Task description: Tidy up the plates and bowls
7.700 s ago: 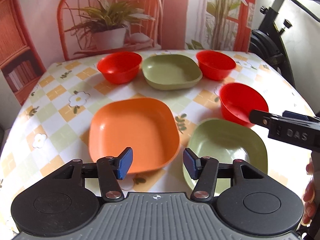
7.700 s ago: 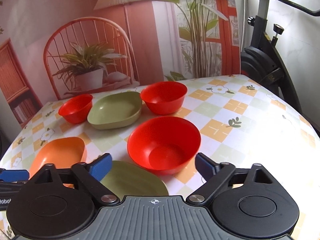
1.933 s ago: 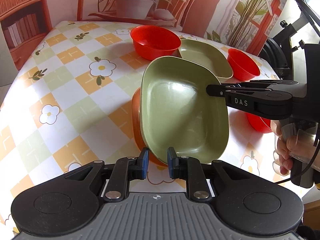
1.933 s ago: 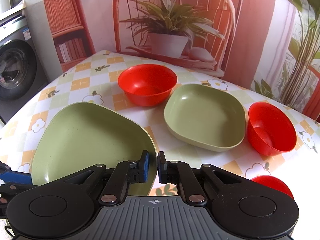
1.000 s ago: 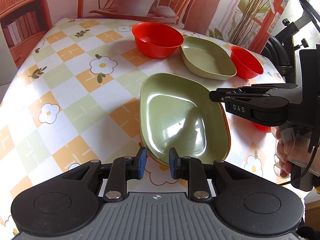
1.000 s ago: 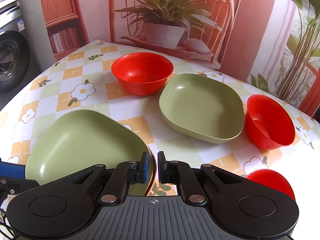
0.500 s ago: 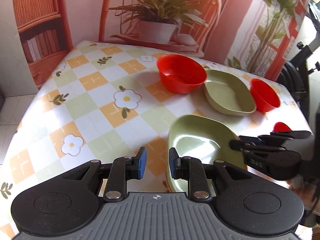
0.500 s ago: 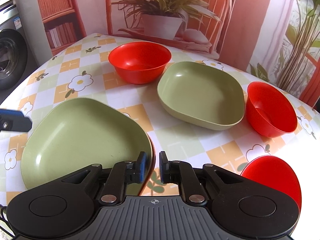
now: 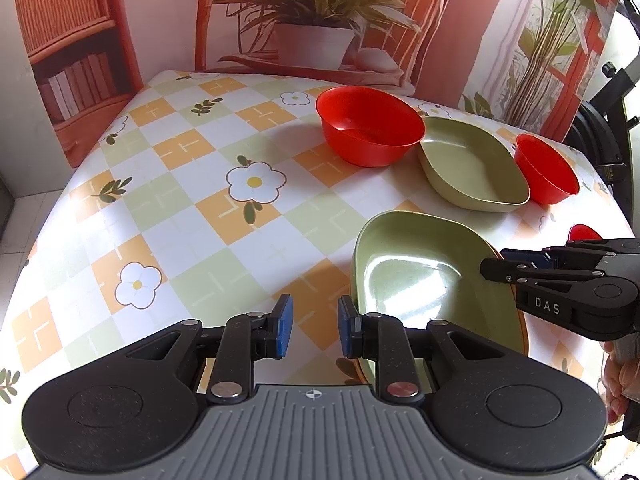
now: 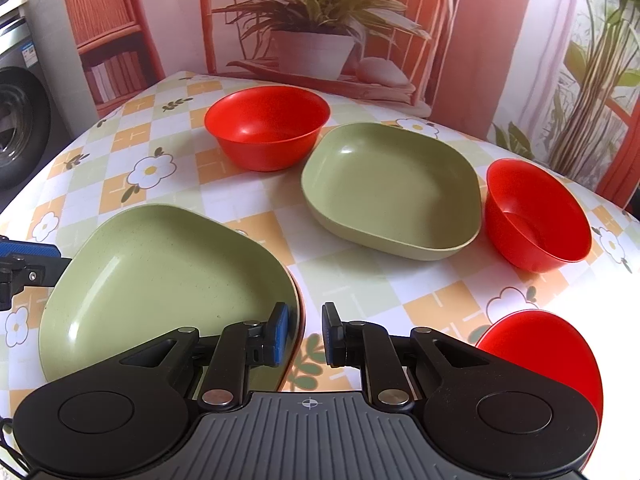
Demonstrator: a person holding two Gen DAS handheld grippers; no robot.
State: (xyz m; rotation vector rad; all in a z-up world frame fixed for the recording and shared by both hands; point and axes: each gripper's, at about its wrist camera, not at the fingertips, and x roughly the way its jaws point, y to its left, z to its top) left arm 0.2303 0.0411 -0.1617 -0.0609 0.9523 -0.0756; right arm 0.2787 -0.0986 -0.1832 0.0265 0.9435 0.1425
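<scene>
A green plate lies nested on an orange plate, of which only the rim shows. My left gripper is open a narrow gap with nothing in it, just left of that stack's near rim. My right gripper is also narrowly open and holds nothing, its left finger over the stack's right rim. Farther back stand a red bowl, a second green plate and another red bowl. A third red bowl sits near my right gripper.
The checked tablecloth is bare on the left half. A printed backdrop with a plant stands behind the table's far edge. An exercise bike is at the right, a washing machine at the left. A hand holds the right gripper.
The green plate came down onto the orange plate and both grippers let go of it. My left gripper slid left off the rim. The right gripper's fingers parted slightly.
</scene>
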